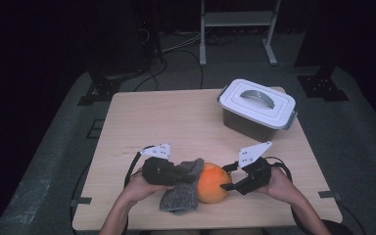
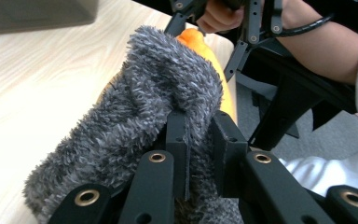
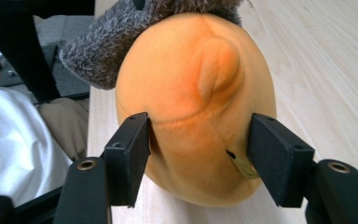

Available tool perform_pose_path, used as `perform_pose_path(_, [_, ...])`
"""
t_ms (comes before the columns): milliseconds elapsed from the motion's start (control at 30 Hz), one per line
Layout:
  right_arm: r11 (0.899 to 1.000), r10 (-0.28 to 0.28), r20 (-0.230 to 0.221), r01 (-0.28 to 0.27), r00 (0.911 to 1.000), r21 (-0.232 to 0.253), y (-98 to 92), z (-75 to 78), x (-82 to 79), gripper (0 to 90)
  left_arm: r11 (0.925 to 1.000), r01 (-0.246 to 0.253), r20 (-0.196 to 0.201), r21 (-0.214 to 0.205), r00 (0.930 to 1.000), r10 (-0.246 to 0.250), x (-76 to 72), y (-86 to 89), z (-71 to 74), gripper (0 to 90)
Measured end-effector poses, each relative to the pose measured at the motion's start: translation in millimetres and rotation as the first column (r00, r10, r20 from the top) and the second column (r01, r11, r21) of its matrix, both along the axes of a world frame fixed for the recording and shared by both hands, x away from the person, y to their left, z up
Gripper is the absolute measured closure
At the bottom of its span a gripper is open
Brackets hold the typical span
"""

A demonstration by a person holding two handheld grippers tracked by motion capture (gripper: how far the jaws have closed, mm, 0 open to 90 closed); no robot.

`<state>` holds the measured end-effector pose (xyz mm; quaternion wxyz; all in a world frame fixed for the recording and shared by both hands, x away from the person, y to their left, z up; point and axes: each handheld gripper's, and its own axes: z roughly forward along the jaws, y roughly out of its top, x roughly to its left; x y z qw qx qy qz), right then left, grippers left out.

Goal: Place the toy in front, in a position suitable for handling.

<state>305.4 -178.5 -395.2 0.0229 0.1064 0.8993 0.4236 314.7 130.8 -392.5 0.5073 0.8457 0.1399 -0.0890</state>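
Observation:
A soft orange plush ball lies near the table's front edge, partly covered on its left by a fuzzy grey cloth. My left gripper comes in from the left and is shut on a fold of the grey cloth, which bunches between its jaws. The orange ball peeks out behind the cloth. My right gripper meets the ball from the right. In the right gripper view its jaws straddle the ball, both pads pressing into its sides. The grey cloth drapes over the ball's far end.
A grey storage box with a white handled lid stands at the table's back right. The light wooden table is bare between box and grippers. The person's forearms enter from the bottom edge, close to the table's front edge.

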Motion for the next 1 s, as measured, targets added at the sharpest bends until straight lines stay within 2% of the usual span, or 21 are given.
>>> perform_pose_path(100, [1.000,0.012,0.004,-0.013,0.9999,0.014,0.5,-3.8,0.2,42.5,0.9999,0.012,0.007,0.009,0.9999,-0.012,-2.3,-4.2,2.3,79.0])
perform_pose_path(267, [0.997,0.061,0.051,-0.063,0.9969,0.049,10.0,-13.1,-7.2,51.4,0.9998,0.022,0.040,0.003,0.9990,-0.022,-7.1,-8.6,10.0,79.1])
perform_pose_path(333, [0.994,0.098,0.079,-0.101,0.9921,0.042,16.4,-14.6,-12.1,52.9,0.9995,0.031,0.055,0.001,0.9980,-0.031,-10.1,-13.1,13.0,79.0])
perform_pose_path(433, [0.992,0.123,0.108,-0.126,0.9865,0.026,23.1,-14.9,-16.3,54.2,0.9994,0.032,0.072,0.014,0.9969,-0.033,-12.0,-16.7,14.5,79.1])
perform_pose_path(533, [0.991,0.130,0.110,-0.132,0.9854,0.018,22.1,-14.2,-16.5,55.3,0.9997,0.018,0.063,0.016,0.9978,-0.019,-8.3,-12.3,12.2,79.2])
perform_pose_path(700, [0.990,0.136,0.110,-0.138,0.9846,0.013,19.3,-12.8,-15.2,55.4,0.9983,-0.052,0.044,0.025,0.9977,0.051,1.7,3.9,5.3,79.2])
perform_pose_path(800, [0.990,0.139,0.120,-0.142,0.9829,0.013,22.7,-13.3,-15.9,55.4,0.9985,-0.050,0.041,0.020,0.9979,0.050,2.6,4.5,4.3,79.2])
perform_pose_path(1000, [0.988,0.154,0.150,-0.154,0.9767,-0.005,34.6,-13.0,-22.3,55.5,0.9997,-0.018,0.066,-0.019,0.9976,0.019,-6.2,-12.6,10.9,79.2])
